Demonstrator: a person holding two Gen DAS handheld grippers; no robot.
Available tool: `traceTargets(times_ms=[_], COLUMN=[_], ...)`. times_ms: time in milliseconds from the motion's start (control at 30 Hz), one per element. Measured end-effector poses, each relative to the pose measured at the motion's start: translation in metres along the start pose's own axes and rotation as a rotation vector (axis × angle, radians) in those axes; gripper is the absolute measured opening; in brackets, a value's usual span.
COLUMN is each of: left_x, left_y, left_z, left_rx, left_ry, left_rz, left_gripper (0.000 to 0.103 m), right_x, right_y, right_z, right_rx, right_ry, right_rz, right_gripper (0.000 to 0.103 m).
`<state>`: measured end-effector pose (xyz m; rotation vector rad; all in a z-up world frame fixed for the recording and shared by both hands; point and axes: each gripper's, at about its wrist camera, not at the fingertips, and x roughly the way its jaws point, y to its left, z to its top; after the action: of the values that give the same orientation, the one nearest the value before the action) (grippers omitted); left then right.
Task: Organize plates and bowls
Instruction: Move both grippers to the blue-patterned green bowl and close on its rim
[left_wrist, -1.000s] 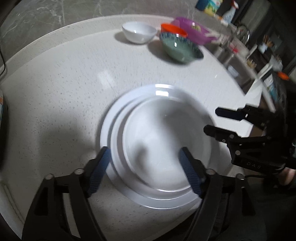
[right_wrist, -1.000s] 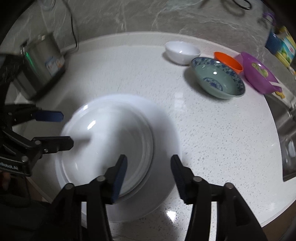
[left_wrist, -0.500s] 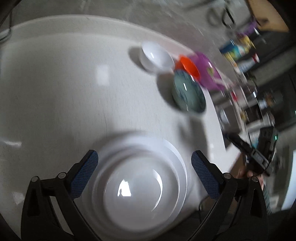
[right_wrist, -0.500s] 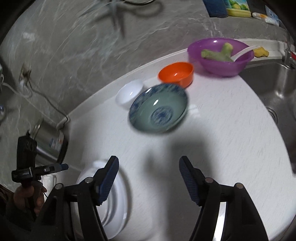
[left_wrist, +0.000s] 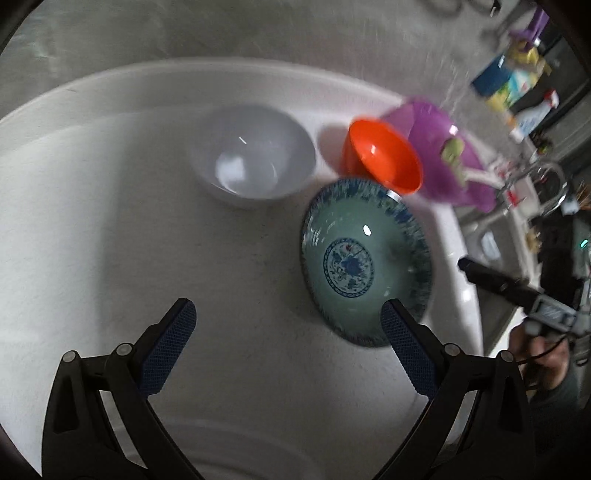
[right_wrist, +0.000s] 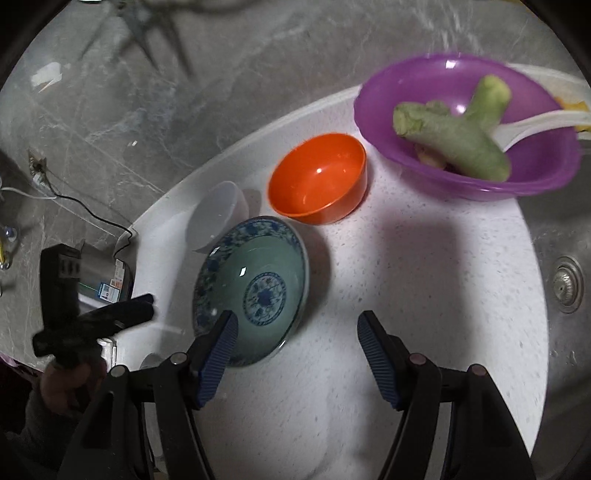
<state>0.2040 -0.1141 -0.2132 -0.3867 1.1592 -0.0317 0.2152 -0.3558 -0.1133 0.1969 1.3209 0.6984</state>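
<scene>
Both tongs (left_wrist: 284, 343) (right_wrist: 295, 347) gape wide, empty, above the upright green bowl (left_wrist: 365, 266).

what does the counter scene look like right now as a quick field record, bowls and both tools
surface: white speckled counter
green-blue patterned bowl: upright, nearest both tools
white bowl: upright, empty, behind the patterned bowl
orange bowl: upright, empty, beside the purple bowl
purple bowl: holds a green vegetable and a white spoon
left tool: jaws have just been opening, nothing between the pads
right tool: jaws wide, nothing gripped, one pad overlaps the patterned bowl's rim in view
sink: at the counter's right end
</scene>
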Motion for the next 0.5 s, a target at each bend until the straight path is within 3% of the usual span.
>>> traceTargets(times_ms=[167,300,400,500], left_x=[0.038,0.057,0.069,0.078], left_y=[-0.012,-0.011,-0.012,-0.012], left_z=[0.013,0.022,0.025,0.024], left_rx=[0.034,0.035,0.053,0.056], left_ry=[0.053,0.082,0.104,0.123], left_rz=[0.01,0.003,0.009,0.005], left_gripper=[0.087,0.062,0.053,0.051], right_x=[0.024,0.045,0.054,0.061], right_y=[-0.012,-0.02,-0.022,-0.02], right_z=[0.013,0.02,0.02,0.018], right_rx=[0.047,0.07,0.087,0.082], right_ry=[0.021,0.074,0.101,0.123], right_rz=[0.029,0.009,0.005,-0.012], right_gripper=[0.069,0.064,0.059,0.045])
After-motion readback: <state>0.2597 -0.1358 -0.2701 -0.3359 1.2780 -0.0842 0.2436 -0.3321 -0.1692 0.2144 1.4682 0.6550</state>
